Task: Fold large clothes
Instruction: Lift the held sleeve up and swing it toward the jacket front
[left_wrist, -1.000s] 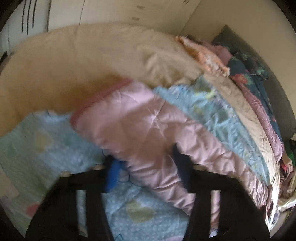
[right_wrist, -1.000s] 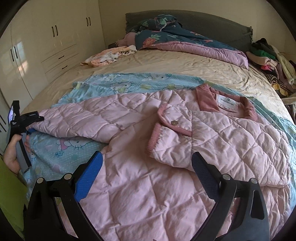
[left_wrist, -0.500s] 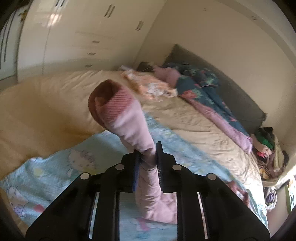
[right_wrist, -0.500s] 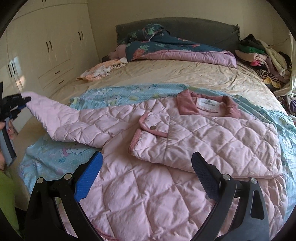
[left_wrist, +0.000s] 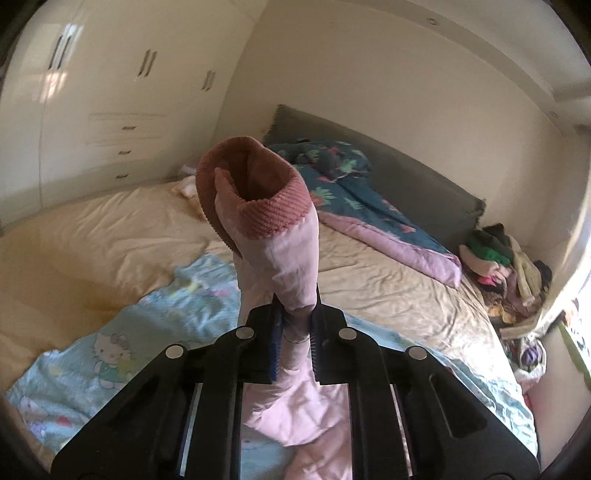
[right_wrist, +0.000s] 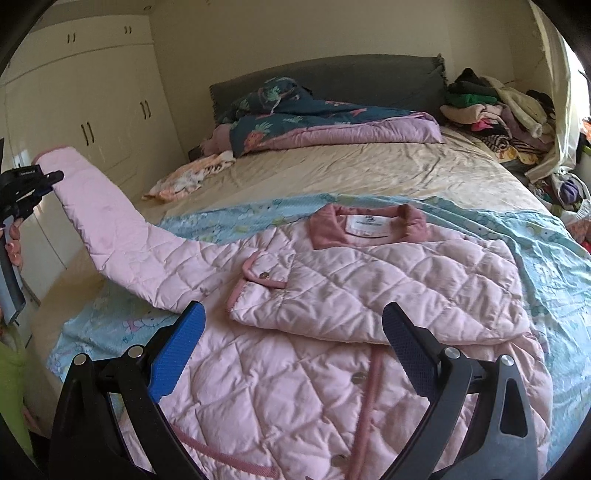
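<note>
the pink quilted coat (right_wrist: 332, 332) lies spread on the bed (right_wrist: 406, 173), one side already folded in. the left gripper (left_wrist: 295, 332) pinches its left sleeve (left_wrist: 280, 258), lifted off the bed. the right gripper (right_wrist: 291, 347) hovers spread and empty. next, probably, lay that sleeve rightward across the chest.

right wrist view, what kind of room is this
A home bedroom, most likely: a wide bed with a beige sheet and grey padded headboard, cream built-in wardrobes with dark handles along one wall, and a heap of loose clothes piled beside the headboard.
</note>
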